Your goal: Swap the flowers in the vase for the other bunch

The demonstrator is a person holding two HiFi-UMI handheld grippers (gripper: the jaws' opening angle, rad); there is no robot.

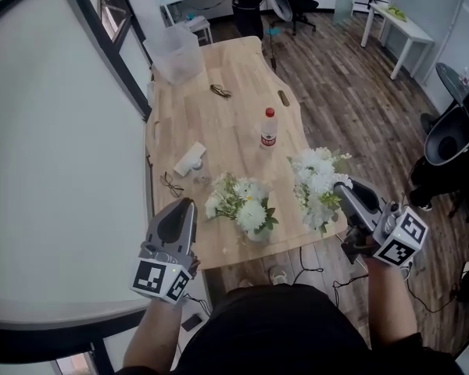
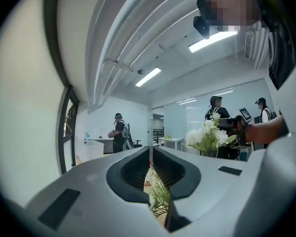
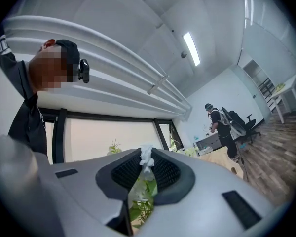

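White flowers (image 1: 246,209) in small clear glass vase (image 1: 258,233) stand at pale wooden table's (image 1: 234,116) near edge. Left of them, grey left gripper (image 1: 186,205): jaws together, nothing held. On the right, grey right gripper (image 1: 345,190): clamped on second white-and-green bunch (image 1: 316,180) by table's right edge.

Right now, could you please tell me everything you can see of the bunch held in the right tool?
The bunch is white blooms over green leaves and stems. It stands roughly upright, held off the wooden table near its right edge by the right tool, whose jaws are closed on it. It touches nothing else and is apart from the other bunch.
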